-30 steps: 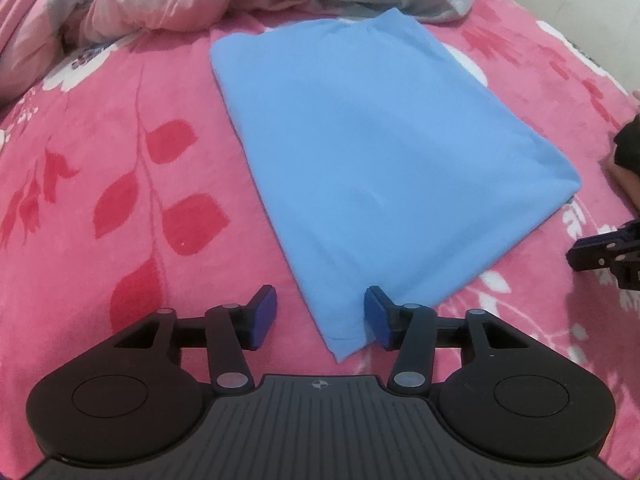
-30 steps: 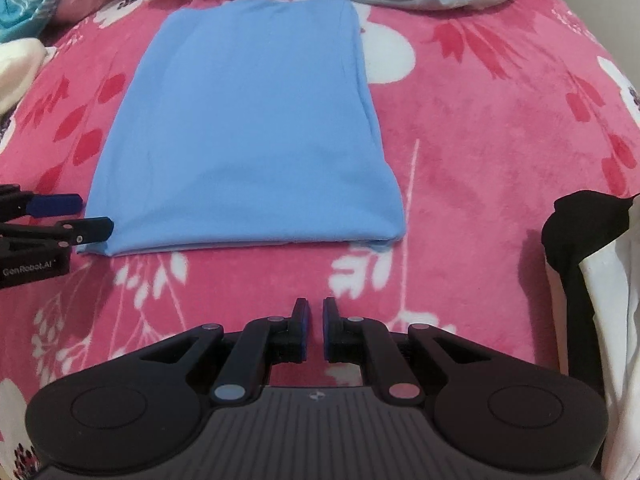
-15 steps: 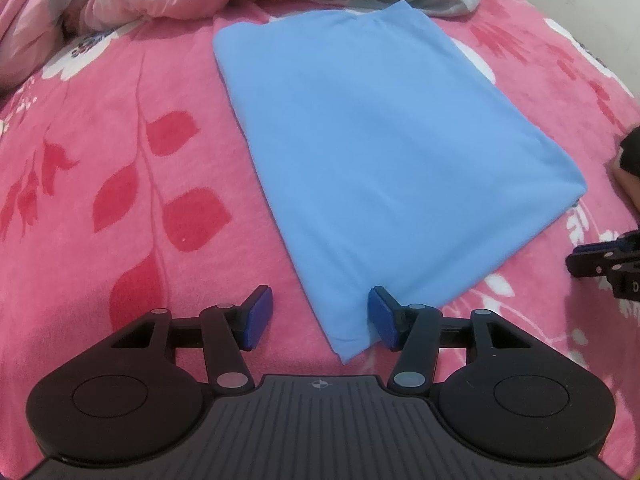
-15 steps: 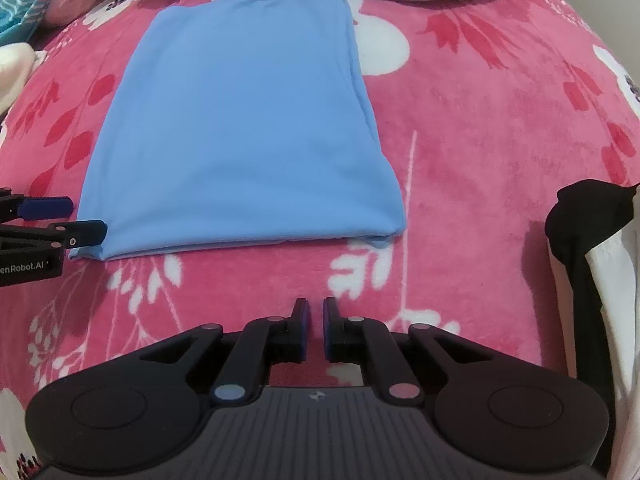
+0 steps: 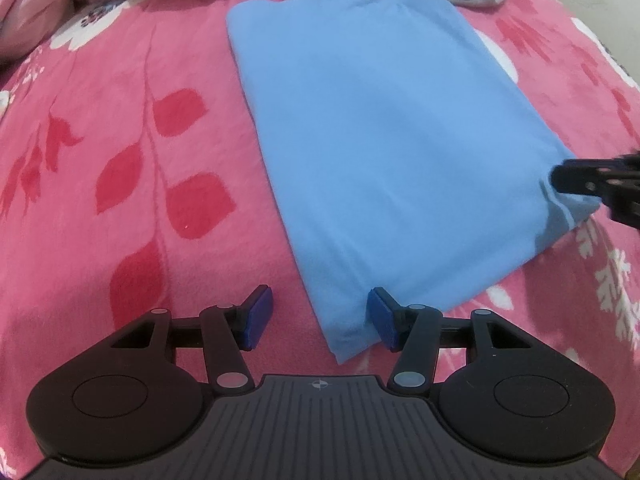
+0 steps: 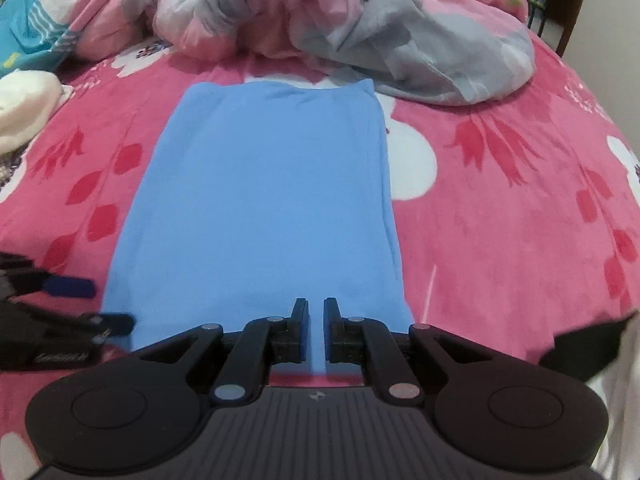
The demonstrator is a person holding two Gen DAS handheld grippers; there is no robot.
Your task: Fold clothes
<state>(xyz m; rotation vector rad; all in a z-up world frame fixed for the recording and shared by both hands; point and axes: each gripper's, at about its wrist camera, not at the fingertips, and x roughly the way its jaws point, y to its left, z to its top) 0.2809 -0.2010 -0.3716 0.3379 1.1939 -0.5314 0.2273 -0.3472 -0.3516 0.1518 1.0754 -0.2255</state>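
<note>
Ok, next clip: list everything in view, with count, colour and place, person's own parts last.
folded garment: 1, light blue, flat on the middle of the blanket
blanket: 1, pink with red leaves and white flowers, covers the bed
quilt: 1, pink and grey, bunched beyond the garment's far end
turquoise cloth: 1, far left corner
cream cloth: 1, left edge
chair: 1, dark wood, far right, partly seen
black and white fabric: 1, near right edge; unclear what it is
left tool: open, astride the garment's near left corner
right tool: narrow gap, over the garment's near edge
</note>
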